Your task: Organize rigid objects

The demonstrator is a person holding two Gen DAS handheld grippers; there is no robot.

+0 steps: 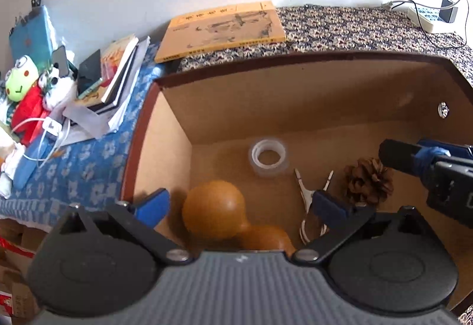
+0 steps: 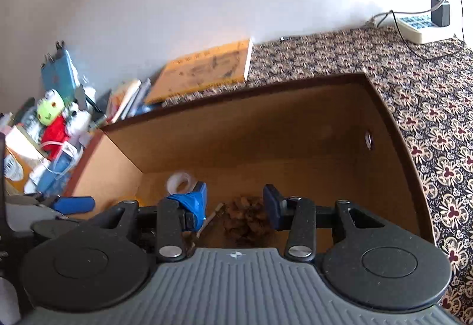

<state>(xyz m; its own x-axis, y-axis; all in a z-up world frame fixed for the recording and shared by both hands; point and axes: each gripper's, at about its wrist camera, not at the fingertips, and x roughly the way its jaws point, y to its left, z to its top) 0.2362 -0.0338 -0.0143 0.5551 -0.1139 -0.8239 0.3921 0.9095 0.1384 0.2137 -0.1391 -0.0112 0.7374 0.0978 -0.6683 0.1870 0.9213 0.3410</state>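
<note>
An open brown drawer [image 1: 295,106] holds a wooden gourd [image 1: 215,209], a clear tape roll [image 1: 269,156], metal tweezers [image 1: 307,192] and a pine cone [image 1: 369,183]. My left gripper [image 1: 241,205] is open above the gourd, fingers on either side of it. My right gripper [image 2: 235,204] is open just above the pine cone [image 2: 245,218], its fingers straddling it; it also shows at the right of the left wrist view [image 1: 414,159]. The tape roll [image 2: 180,181] lies behind the right gripper's left finger.
A yellow book [image 1: 221,29] lies on the patterned cloth [image 2: 428,118] behind the drawer. Stacked books [image 1: 118,74], plush toys [image 1: 26,94] and cables sit to the left on a blue cloth. A power strip [image 2: 419,28] is at the far right.
</note>
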